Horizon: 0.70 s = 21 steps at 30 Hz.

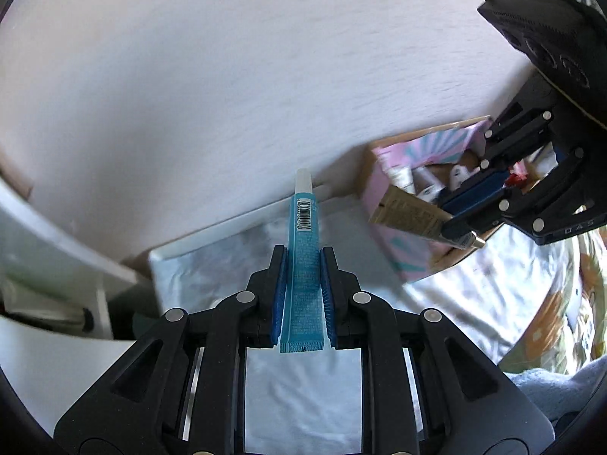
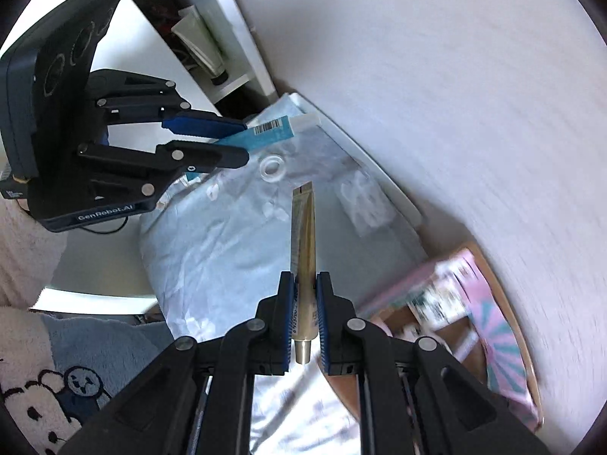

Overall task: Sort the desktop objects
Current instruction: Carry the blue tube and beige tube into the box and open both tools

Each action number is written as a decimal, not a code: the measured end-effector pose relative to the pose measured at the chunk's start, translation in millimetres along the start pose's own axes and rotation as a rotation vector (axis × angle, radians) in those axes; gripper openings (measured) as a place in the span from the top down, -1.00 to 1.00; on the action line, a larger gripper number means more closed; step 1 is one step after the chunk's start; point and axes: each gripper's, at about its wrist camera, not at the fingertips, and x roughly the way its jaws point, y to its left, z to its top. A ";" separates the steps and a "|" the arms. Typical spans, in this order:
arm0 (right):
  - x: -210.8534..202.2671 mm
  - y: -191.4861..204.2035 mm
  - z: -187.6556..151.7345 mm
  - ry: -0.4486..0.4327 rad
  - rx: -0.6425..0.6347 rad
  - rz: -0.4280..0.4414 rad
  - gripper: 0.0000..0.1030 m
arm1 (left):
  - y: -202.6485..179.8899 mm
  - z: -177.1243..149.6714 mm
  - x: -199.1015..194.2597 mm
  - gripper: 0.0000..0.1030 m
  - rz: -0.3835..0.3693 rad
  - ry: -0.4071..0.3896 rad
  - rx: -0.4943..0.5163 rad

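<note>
My left gripper point(image 1: 302, 256) is shut on a blue tube point(image 1: 303, 235) with a white cap and a barcode, held above the pale blue cloth point(image 1: 303, 390). It also shows in the right wrist view point(image 2: 261, 134), held by the left gripper point(image 2: 242, 140). My right gripper point(image 2: 304, 278) is shut on a gold tube point(image 2: 303, 239), cap towards the camera. In the left wrist view the right gripper point(image 1: 461, 214) holds the gold tube point(image 1: 409, 214) over the near edge of a pink patterned box point(image 1: 398, 258).
The pink box point(image 2: 489, 322) holds several small items and stands against the white wall point(image 1: 227, 76). A clear tape ring point(image 2: 272, 167) and a clear packet point(image 2: 366, 199) lie on the cloth. White shelves point(image 2: 227, 30) stand at the left. A printed blanket point(image 1: 550, 311) lies nearby.
</note>
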 end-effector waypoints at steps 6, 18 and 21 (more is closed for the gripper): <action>-31.0 -16.9 -44.0 -0.001 0.059 -0.045 0.79 | -60.3 29.2 5.7 0.70 -0.047 -0.006 0.070; -65.4 -83.0 -131.2 -0.004 0.209 -0.111 0.79 | -157.6 68.2 87.2 0.70 -0.108 0.109 0.153; -55.6 -98.2 -142.5 0.015 0.213 -0.108 0.79 | -166.4 71.2 104.8 0.70 -0.110 0.140 0.144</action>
